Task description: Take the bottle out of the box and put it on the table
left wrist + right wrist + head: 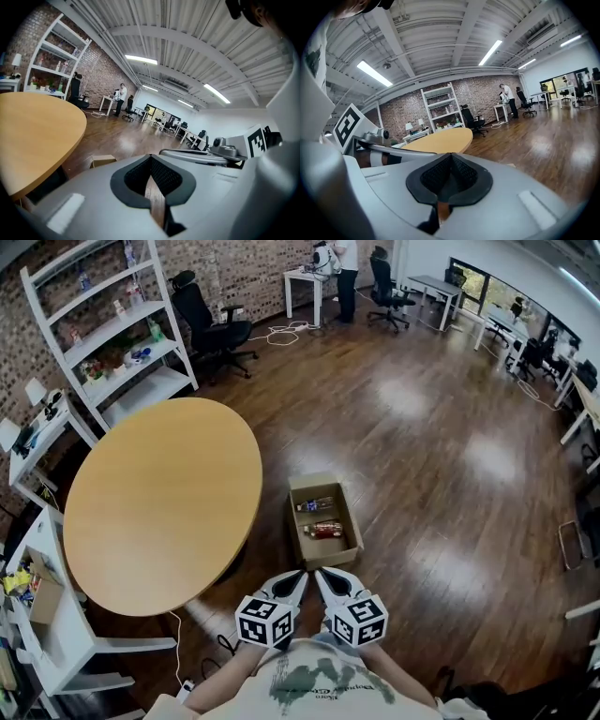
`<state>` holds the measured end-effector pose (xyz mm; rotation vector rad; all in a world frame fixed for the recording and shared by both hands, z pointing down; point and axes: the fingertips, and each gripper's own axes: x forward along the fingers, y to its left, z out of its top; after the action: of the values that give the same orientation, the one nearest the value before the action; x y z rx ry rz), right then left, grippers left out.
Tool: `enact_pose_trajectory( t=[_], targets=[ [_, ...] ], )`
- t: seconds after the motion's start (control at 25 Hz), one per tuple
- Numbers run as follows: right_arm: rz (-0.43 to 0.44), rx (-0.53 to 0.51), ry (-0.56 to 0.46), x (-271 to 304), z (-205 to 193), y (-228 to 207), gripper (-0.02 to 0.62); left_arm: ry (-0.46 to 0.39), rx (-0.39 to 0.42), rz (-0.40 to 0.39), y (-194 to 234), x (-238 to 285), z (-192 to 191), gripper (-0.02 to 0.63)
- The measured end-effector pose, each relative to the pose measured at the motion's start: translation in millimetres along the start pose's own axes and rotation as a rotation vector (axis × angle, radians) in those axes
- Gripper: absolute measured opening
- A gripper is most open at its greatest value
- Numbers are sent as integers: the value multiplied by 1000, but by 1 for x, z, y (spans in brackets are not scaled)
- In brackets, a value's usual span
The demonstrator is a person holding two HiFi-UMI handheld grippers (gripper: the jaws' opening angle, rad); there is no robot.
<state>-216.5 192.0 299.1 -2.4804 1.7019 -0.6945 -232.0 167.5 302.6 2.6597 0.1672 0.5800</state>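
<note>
What look like two bottles, a clear bottle (315, 505) and a red bottle (324, 530), lie inside the cardboard box (352, 538), which sits just right of the round table (159, 502). Near the box's closest end, the left gripper (296, 577) and right gripper (324, 576) hang side by side, jaws clenched, empty.

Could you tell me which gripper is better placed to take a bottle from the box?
Right, marginally: right gripper sits just before the box, in line with the red bottle; left gripper is offset toward the table. Both shut.
</note>
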Motion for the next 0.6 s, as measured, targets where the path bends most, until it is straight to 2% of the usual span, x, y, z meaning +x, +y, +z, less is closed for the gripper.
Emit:
enact_pose_trajectory(
  t=[0.28, 0.6],
  targets=[
    [20, 13, 6, 0, 22, -65, 0, 5, 3, 16, -19, 59, 24, -2],
    [98, -3, 1, 10, 41, -101, 0, -8, 4, 76, -22, 95, 45, -2]
  ],
)
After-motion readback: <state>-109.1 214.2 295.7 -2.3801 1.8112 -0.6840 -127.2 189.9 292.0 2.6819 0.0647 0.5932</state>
